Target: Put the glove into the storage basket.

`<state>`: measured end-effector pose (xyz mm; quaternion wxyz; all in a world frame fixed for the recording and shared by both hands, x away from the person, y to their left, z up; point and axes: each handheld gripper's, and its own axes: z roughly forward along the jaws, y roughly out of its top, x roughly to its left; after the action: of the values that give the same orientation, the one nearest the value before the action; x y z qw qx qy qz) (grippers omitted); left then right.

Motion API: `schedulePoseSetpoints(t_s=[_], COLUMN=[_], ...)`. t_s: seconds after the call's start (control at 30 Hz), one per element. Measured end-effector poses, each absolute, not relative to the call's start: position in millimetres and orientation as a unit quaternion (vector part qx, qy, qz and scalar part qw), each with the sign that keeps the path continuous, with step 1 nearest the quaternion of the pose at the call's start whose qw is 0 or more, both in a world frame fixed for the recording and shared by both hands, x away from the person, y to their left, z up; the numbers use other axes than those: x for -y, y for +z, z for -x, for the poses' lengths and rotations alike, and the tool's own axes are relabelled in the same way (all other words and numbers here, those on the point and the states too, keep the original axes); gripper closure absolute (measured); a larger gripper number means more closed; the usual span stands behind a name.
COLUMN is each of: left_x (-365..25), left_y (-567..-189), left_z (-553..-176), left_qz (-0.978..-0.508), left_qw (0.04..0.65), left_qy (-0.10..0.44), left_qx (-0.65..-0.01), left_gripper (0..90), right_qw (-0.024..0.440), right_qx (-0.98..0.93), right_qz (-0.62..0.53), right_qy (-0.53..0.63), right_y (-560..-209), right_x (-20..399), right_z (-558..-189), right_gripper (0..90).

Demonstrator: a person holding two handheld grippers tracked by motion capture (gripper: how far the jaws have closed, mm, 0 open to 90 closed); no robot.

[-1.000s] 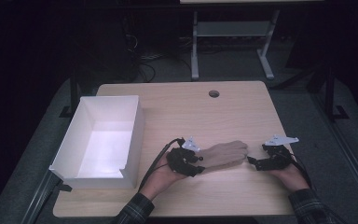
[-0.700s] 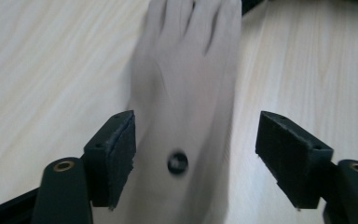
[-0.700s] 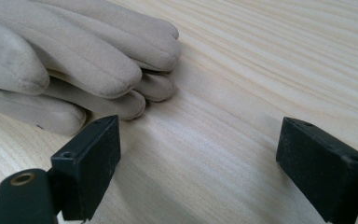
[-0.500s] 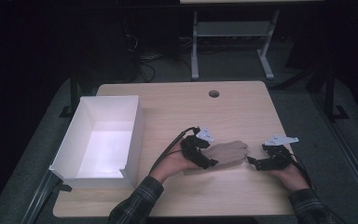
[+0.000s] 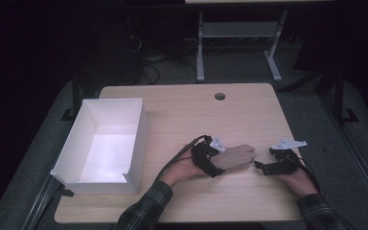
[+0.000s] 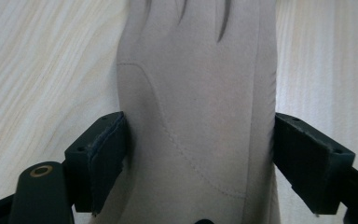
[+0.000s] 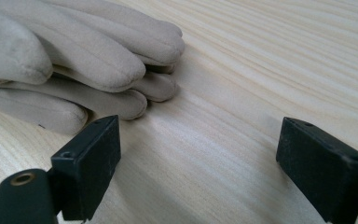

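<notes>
Over at the far left of the table [image 5: 182, 103] stands a white box [image 5: 103, 139] with nothing in it, well apart from where I am working. Next comes my left claw [image 5: 215, 163], and in its own view [image 6: 198, 144] the jaws stand apart, one on each side of the cuff end of a beige glove [image 5: 237, 157]. Each jaw sits right at an edge of the fabric [image 6: 200, 93], but nothing is pinched or bunched, so I would not call it a grip yet. The glove lies flat on the wood, near the front edge and a little right of the middle, with its fingers pointing toward my right hand.

It looks like soft, suede-like cloth, so I judge it light, limp and not at all fragile. It should not slip much between the pads, though it will fold and droop wherever it is unsupported. Squeezing across the full width would only crumple it, I think; a better hold is a pinch on the cuff edge, or on a gathered fold.

Farthest right, my right claw [image 5: 264, 167] rests low on the table with its jaws wide apart and nothing between them [image 7: 198, 163]. The glove's fingertips [image 7: 121, 60] lie just beside its left jaw, apparently not touching it.
</notes>
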<state>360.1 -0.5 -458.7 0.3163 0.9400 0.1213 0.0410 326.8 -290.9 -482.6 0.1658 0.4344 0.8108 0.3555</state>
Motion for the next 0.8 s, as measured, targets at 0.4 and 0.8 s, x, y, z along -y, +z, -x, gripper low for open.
schedulePoseSetpoints(t_s=[0.4, 0.8], left_x=[-5.7, -14.9], left_y=[-458.5, -453.3], left_z=[-354.2, -359.3], left_qz=[-0.936, -0.924], left_qw=[0.322, 0.341], left_qy=[0.076, 0.044], left_qx=[-0.119, -0.17], left_gripper=[54.9, 70.2], right_qw=[0.166, 0.166], right_qx=[-0.811, -0.811], right_qz=[-0.435, -0.435], right_qy=[0.355, 0.355], right_y=[-482.7, -482.6], right_x=[290.6, 290.6], right_z=[-326.8, -326.9], right_gripper=[13.0, 13.0])
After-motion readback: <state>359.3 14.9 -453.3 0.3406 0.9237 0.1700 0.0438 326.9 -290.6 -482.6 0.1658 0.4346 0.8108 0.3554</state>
